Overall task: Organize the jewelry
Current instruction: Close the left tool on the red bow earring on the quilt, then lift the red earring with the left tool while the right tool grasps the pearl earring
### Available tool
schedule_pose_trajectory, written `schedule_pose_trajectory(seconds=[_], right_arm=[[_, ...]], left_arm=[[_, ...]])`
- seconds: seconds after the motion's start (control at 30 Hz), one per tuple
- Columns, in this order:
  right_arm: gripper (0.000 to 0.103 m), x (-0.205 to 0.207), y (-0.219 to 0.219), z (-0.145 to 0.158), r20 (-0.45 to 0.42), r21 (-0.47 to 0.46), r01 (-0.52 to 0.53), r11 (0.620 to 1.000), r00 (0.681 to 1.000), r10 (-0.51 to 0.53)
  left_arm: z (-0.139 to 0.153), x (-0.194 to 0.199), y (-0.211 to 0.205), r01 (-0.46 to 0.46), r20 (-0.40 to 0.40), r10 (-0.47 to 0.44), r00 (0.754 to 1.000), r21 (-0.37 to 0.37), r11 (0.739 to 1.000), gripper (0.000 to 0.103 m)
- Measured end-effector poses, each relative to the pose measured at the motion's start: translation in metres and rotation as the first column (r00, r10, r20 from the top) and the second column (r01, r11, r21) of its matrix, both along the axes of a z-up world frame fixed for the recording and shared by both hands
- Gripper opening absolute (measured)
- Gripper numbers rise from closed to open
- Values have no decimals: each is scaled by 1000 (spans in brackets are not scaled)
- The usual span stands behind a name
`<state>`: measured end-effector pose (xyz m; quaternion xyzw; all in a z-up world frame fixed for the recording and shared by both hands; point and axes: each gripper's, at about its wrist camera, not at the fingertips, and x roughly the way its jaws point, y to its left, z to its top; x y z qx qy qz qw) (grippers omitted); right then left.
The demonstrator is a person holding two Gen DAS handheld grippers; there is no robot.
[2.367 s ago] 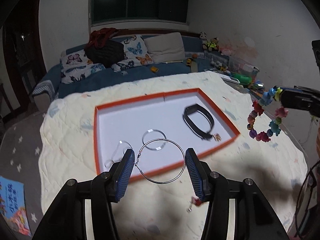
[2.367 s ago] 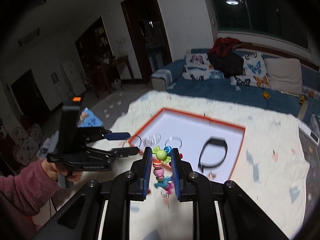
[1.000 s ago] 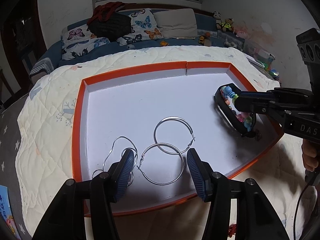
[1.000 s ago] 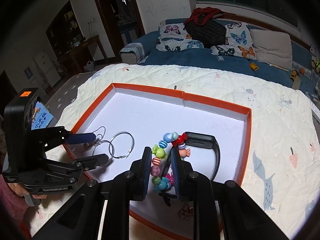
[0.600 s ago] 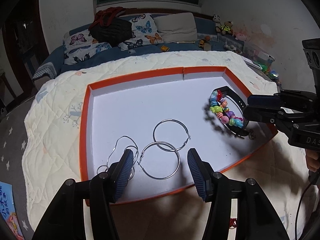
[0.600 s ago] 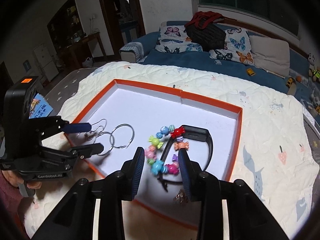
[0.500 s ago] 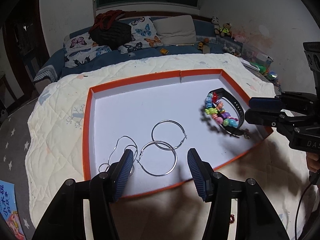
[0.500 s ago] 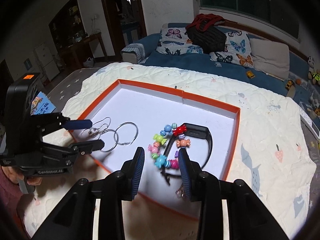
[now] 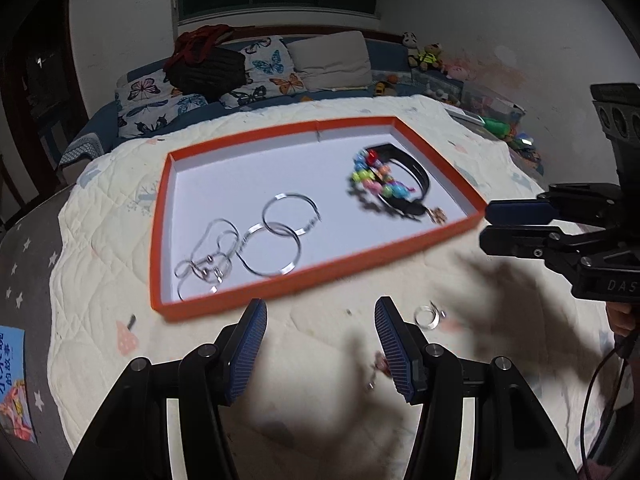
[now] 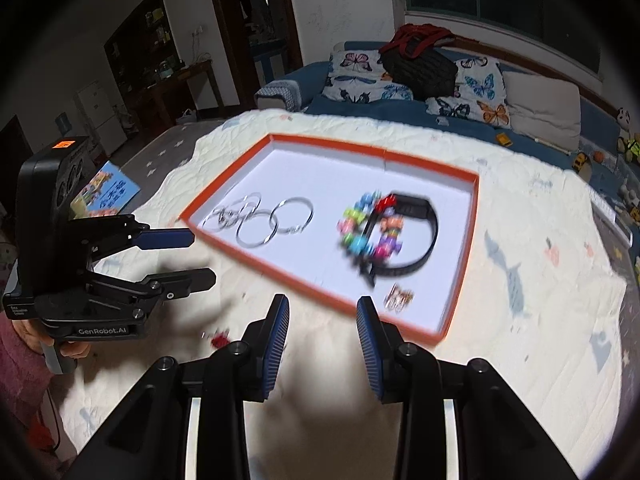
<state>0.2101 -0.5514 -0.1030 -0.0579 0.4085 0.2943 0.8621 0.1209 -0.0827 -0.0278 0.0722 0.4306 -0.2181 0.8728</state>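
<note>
An orange-rimmed white tray [image 9: 312, 276] lies on the quilt. In it a colourful bead bracelet [image 9: 374, 178] rests across a black band [image 9: 416, 172], with silver hoops [image 9: 280, 216] to their left. My left gripper [image 9: 320, 308] is open over bare quilt just short of the tray's near rim, nothing between its fingers. My right gripper [image 10: 323, 304] is open too, empty, and hangs before the tray's near rim [image 10: 304, 280]; the bracelet [image 10: 360, 232] and band [image 10: 424, 232] lie beyond it. Each gripper shows in the other's view: right [image 9: 500, 224], left [image 10: 200, 258].
A small silver ring [image 9: 428, 316] and a red trinket [image 9: 380, 362] lie on the quilt by the left gripper's right finger. A gold charm [image 10: 398, 296] sits in the tray's near corner. A picture book [image 9: 12, 384] lies on the floor at left; pillows and toys lie behind.
The right gripper opened and let the bead bracelet drop onto the black band in the tray. Both grippers then drew back from over the tray to the quilt in front of it.
</note>
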Motion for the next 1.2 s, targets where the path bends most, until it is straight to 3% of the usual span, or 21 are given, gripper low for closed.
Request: schedule_pose_trajectory(seconds=[0.43,0.73,0.93,1.2], right_arm=[[39,-30,-5,-34,-78,-3,10,1000,997,-10],[39,-31,-7,-38,-96,23,22,999,995,-20],[39,-30,-7,-42,-111,30,25,999,994,-22],[39,-30,-8,-45,-125,41,31,999,992,-26]], left_arm=[[-28,-47,-16,70,-38,-71,997,-17,997,59],[-31,-44,-22,91,-30,-92,995,-35,995,41],[-29,-43,-26,111,-8,-111,994,-32,993,23],[-37,-41,-34,137,-12,-137,990,-7,991,20]])
